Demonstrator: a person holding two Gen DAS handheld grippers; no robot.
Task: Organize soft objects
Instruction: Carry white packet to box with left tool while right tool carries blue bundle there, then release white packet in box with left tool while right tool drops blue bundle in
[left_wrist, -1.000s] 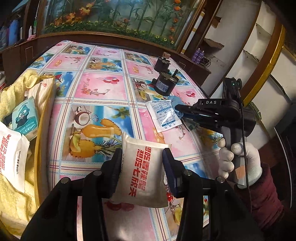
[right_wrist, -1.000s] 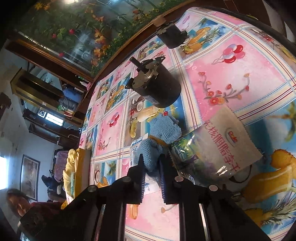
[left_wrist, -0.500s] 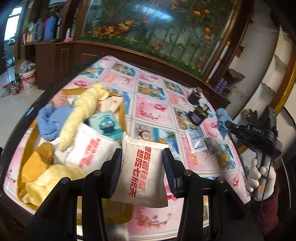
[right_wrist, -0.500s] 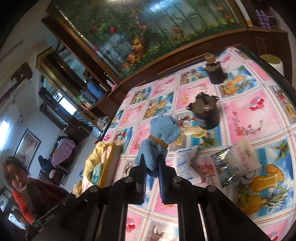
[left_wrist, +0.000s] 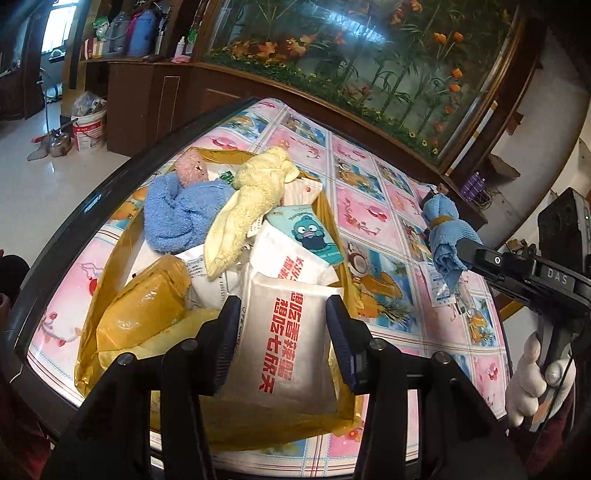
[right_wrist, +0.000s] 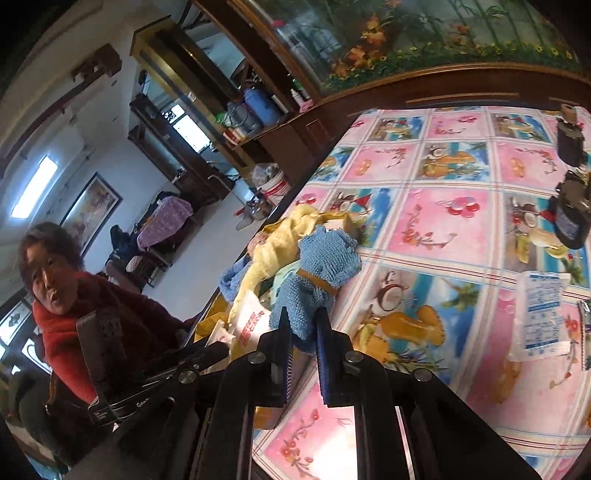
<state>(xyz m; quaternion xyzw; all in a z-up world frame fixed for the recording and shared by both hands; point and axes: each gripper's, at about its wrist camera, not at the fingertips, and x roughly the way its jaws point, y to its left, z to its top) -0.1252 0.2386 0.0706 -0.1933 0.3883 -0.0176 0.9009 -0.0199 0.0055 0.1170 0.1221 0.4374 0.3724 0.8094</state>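
Both tools moved over yellow bin (left_wrist: 92, 295) — left tool (left_wrist: 282, 332) clamps glossy white packet (left_wrist: 284, 343), right tool (right_wrist: 301, 332) pinches nubby blue cloth (right_wrist: 317, 277).

The yellow bin (left_wrist: 334, 236) is mostly buried beneath its contents.

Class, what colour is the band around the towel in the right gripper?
Tan-brown band on a blue towel; right wrist view shows it best.

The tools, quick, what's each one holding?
Left tool: closed on the soft white packet with red lettering.
Right tool: closed on the rolled blue knitted cloth with a tan band.
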